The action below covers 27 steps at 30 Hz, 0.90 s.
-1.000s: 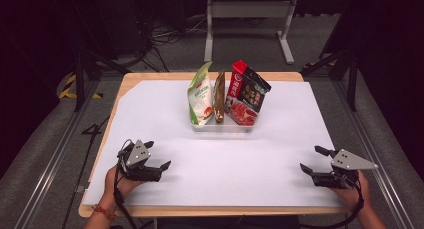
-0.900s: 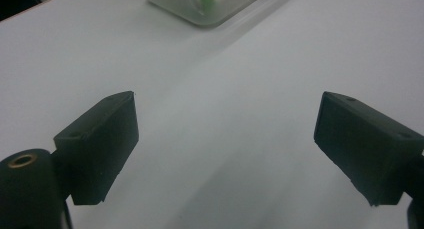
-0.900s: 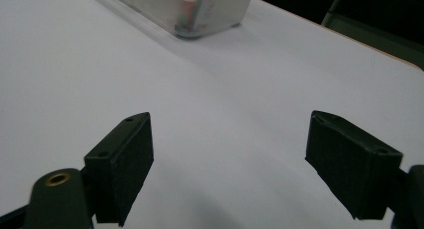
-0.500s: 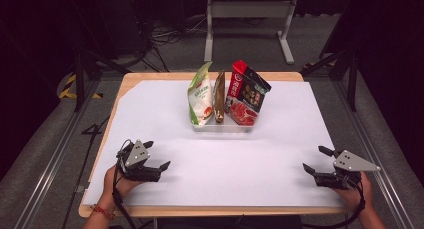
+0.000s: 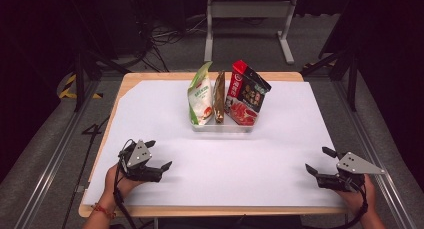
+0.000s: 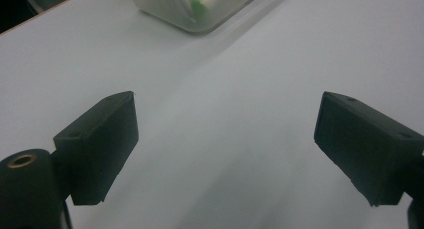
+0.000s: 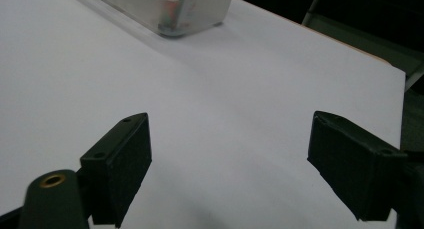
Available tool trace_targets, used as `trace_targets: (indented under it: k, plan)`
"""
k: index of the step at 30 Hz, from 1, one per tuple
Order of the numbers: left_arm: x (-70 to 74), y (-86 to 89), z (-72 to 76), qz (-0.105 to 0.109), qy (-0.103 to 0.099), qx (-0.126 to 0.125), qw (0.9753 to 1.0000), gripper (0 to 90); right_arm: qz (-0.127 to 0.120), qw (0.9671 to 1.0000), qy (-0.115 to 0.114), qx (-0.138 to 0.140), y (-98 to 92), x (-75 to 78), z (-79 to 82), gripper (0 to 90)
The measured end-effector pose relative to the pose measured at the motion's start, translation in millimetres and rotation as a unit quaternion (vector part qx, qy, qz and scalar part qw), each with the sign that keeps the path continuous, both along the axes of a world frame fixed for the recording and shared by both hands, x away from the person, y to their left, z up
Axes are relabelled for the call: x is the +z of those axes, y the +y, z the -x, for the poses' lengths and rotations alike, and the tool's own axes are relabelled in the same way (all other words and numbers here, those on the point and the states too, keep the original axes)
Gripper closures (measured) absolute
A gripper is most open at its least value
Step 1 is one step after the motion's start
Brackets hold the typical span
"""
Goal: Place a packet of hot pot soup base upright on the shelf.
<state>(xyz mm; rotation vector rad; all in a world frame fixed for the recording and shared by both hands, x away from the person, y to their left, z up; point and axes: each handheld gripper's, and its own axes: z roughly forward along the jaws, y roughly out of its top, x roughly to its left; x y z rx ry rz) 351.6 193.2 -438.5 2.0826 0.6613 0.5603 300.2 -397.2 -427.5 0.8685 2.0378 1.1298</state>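
Beyond both grippers, left gripper (image 5: 159, 156) and right gripper (image 5: 319, 160) agape, tray (image 5: 223, 127) well apart

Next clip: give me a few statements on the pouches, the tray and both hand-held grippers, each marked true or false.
1. Three pouches stand in the clear tray. True.
2. The red pouch lies flat on the white sheet. False: it stands in the tray, rightmost.
3. The left hand-held gripper is open and holds nothing. True.
4. The right hand-held gripper grips the green pouch. False: it is open, near the front edge, far from it.
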Motion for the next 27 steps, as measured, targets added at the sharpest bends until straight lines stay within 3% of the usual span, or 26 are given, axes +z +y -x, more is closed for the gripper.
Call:
trace_targets:
  k: [27]
  plan:
    - [-2.7, -2.7, -4.3, -0.008, 0.011, 0.004, 0.9999, 11.3, -0.001, 0.9999, 0.004, -0.015, -4.2, -1.7, -2.6, 18.2]
